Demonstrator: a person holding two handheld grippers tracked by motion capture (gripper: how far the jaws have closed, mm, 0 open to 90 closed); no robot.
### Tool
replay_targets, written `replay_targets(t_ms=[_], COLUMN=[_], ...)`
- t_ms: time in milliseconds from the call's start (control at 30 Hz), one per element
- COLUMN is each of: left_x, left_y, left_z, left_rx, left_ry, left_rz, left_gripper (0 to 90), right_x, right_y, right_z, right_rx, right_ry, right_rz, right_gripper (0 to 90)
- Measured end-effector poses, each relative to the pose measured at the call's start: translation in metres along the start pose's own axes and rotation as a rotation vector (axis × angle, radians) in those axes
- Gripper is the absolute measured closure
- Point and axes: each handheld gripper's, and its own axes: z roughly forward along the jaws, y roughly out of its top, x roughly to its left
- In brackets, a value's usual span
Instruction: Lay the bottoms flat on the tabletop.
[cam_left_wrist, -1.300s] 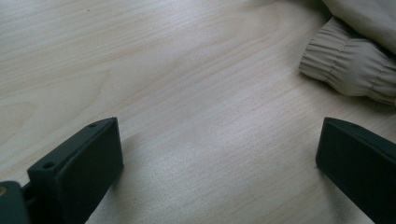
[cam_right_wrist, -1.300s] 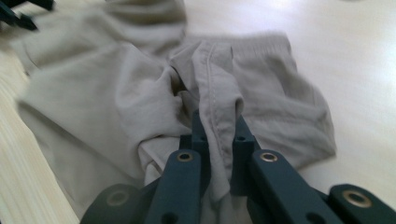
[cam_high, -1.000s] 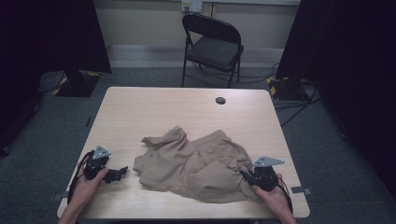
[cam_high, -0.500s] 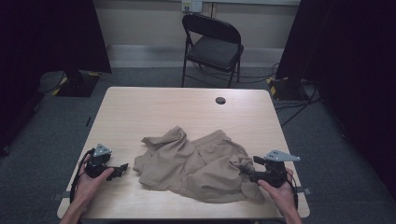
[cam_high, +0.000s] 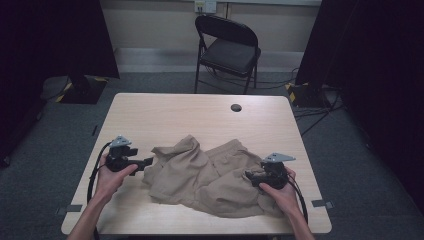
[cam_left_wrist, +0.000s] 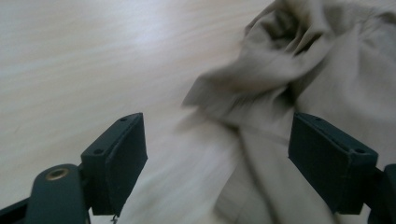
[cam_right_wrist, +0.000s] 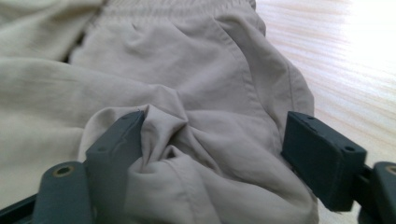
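A crumpled tan garment (cam_high: 205, 175) lies on the near half of the wooden table (cam_high: 200, 115). My left gripper (cam_high: 148, 162) is at its left edge. In the left gripper view the jaws (cam_left_wrist: 219, 163) stand wide apart after narrowing a little, and a loose fold of the garment (cam_left_wrist: 299, 60) lies between them unpressed. My right gripper (cam_high: 250, 176) rests over the garment's right part. Its jaws (cam_right_wrist: 219, 158) have just been opening. Bunched cloth (cam_right_wrist: 187, 70) sits between them and leans on the left jaw, with the right jaw well clear of it.
A dark round hole (cam_high: 236, 107) sits in the table near its far edge. A black folding chair (cam_high: 230, 50) stands beyond the table. Bare wood lies to the left of the garment and behind it. Cables trail from both grippers toward the table's near corners.
My right gripper has let go of the cloth, and its jaws went from shut to wide. My left gripper has lifted and moved right to the garment's edge.
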Motion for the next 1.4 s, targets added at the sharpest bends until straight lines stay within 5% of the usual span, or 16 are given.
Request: replay_targets(t_ms=[133, 367, 467, 600, 733, 900, 1133, 1300, 1400], left_x=[-0.009, -0.024, -0.028, -0.039, -0.044, -0.041, -0.046, -0.049, -0.047], left_y=[0.025, 0.045, 0.045, 0.042, 0.034, 0.028, 0.029, 0.029, 0.03], left_z=[0.018, 0.053, 0.071, 0.089, 0.104, 0.107, 0.102, 0.094, 0.083], left_rx=[-0.01, -0.004, 0.009, 0.055, 0.094, 0.092, 0.071, 0.024, -0.02], left_ry=[-0.069, -0.119, -0.126, -0.146, -0.117, -0.124, -0.184, -0.19, -0.24], left_rz=[0.004, 0.005, -0.015, 0.016, 0.014, -0.019, 0.044, 0.059, 0.023], left_gripper=[21.3, 20.9, 21.9, 22.0, 19.0, 18.4, 63.8, 78.0, 82.3], right_x=[0.0, 0.001, 0.0, 0.001, 0.001, 0.0, 0.0, 0.0, 0.0], right_y=[-0.007, -0.008, -0.009, -0.009, -0.009, -0.009, -0.01, -0.01, -0.01], right_z=[0.005, 0.008, 0.008, 0.008, 0.008, 0.008, 0.009, 0.009, 0.009], right_rx=[0.014, 0.025, 0.019, 0.017, 0.016, 0.012, 0.007, 0.006, 0.006], right_ry=[-0.019, -0.021, -0.019, -0.022, -0.022, -0.019, -0.025, -0.025, -0.024], right_rz=[-0.008, -0.005, -0.006, -0.005, -0.007, -0.009, -0.015, -0.015, -0.015], right_gripper=[19.4, 17.9, 17.9, 17.9, 17.9, 17.9, 17.9, 17.9, 17.9])
